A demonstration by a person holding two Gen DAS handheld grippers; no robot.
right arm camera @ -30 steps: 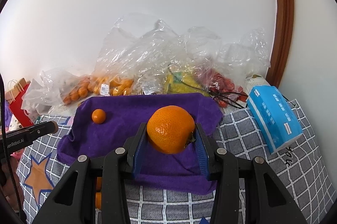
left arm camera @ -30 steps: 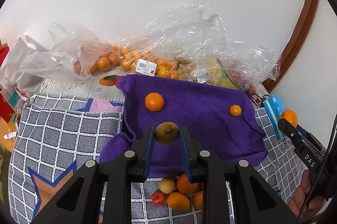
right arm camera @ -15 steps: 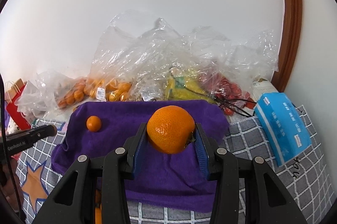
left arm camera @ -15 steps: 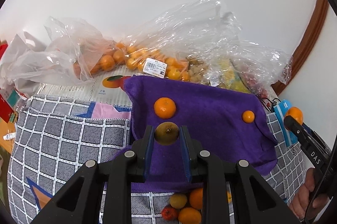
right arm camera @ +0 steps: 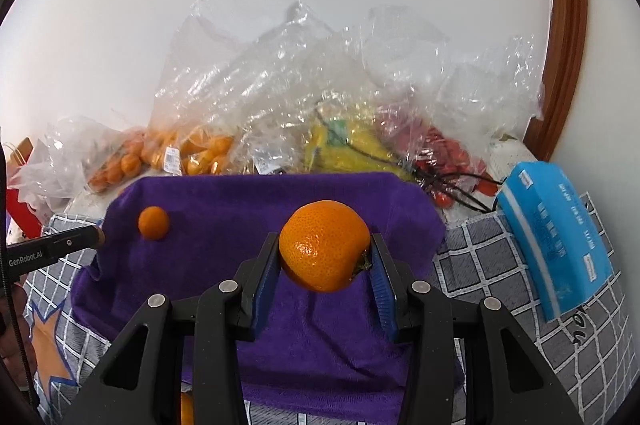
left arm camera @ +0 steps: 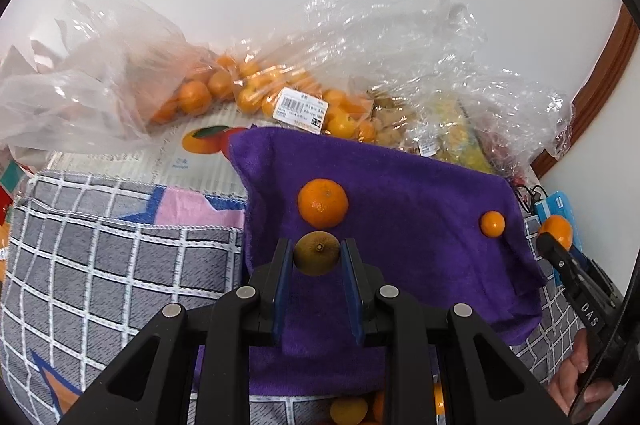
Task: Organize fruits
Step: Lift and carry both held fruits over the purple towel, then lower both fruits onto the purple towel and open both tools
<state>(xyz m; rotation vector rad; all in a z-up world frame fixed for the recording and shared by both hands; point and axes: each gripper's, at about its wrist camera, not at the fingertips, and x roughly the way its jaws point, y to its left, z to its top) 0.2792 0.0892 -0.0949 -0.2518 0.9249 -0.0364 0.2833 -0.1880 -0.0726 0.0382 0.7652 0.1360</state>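
Two oranges on purple towel, well apart.

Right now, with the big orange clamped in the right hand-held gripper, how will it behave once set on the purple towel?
The big orange is round, so it may roll a little on release. The purple towel looks plush and should damp that; another small orange sits there without support. The right hand-held gripper grips its sides without denting it, suggesting a firm fruit.

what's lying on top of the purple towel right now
Two loose fruits rest on the purple towel: a larger orange and a small orange. Whatever is under the towel is covered.
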